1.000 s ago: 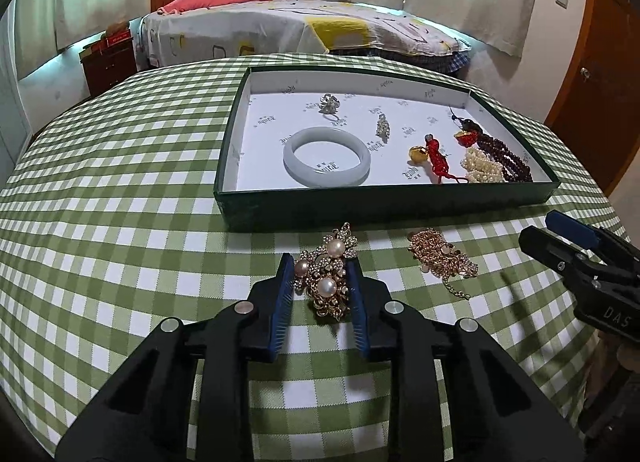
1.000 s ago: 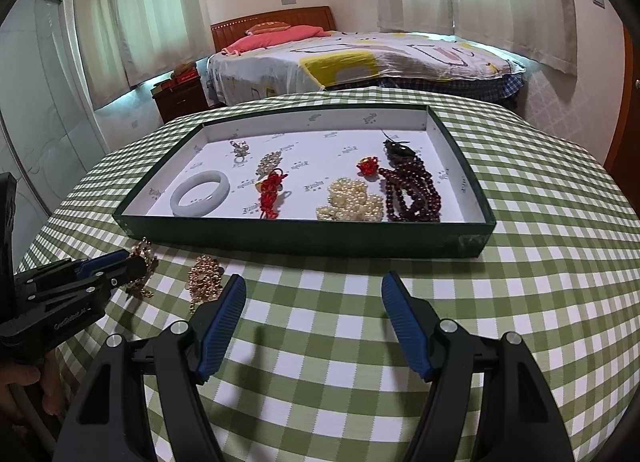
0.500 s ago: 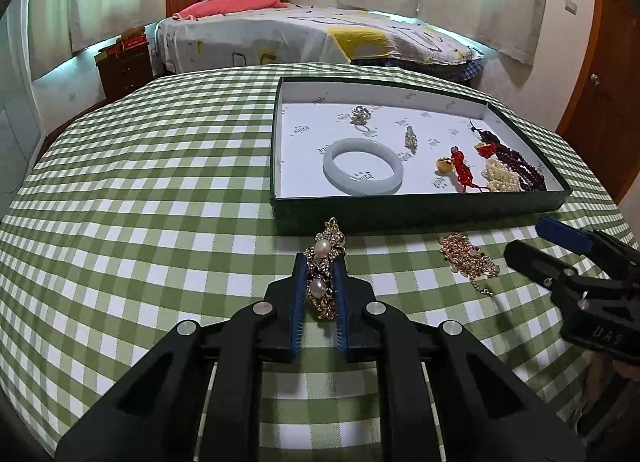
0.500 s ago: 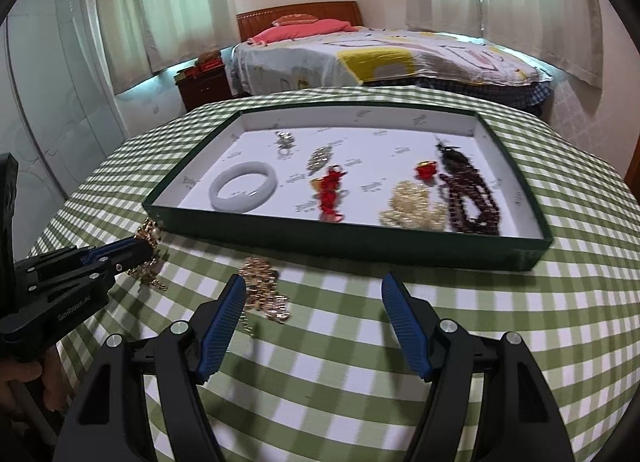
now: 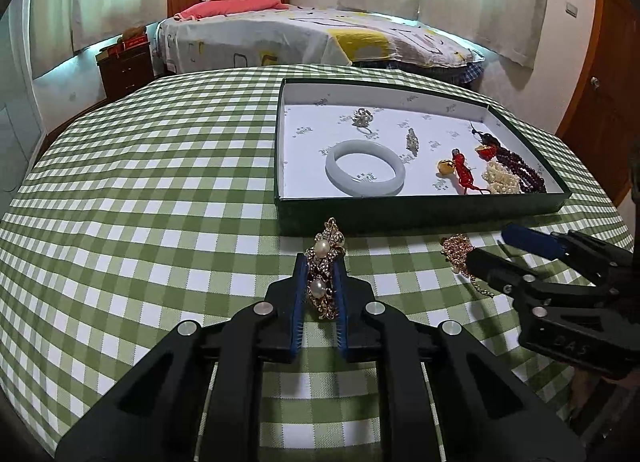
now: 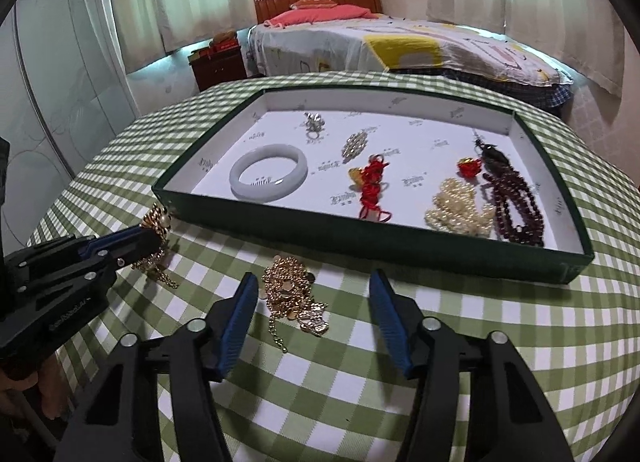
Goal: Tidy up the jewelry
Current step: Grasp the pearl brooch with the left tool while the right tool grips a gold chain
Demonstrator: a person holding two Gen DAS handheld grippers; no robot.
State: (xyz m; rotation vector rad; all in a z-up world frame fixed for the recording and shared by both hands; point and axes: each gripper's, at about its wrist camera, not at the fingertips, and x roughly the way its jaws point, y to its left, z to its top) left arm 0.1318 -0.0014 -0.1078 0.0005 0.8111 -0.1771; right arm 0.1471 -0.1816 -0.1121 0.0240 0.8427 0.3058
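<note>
My left gripper [image 5: 320, 262] is shut on a gold brooch with pearls [image 5: 325, 262], held just above the green checked cloth in front of the tray; the brooch also shows in the right wrist view [image 6: 157, 224]. My right gripper [image 6: 314, 288] is open around a gold chain necklace [image 6: 290, 288] that lies on the cloth; the necklace also shows in the left wrist view [image 5: 458, 250]. The green tray [image 6: 280, 230] holds a white bangle [image 6: 269, 171], a red knot charm [image 6: 372, 182], a pearl string [image 6: 456, 208], dark red beads [image 6: 516, 202] and small silver pieces.
The tray's near wall [image 5: 400, 212] stands between both grippers and its white floor. The round table drops away at its edges. A bed [image 5: 312, 38] and a dark nightstand [image 5: 126, 66] stand beyond the table.
My left gripper closed on the pearl brooch and lifted it, shifting left. My right gripper moved left and forward until its open fingers came around the gold chain.
</note>
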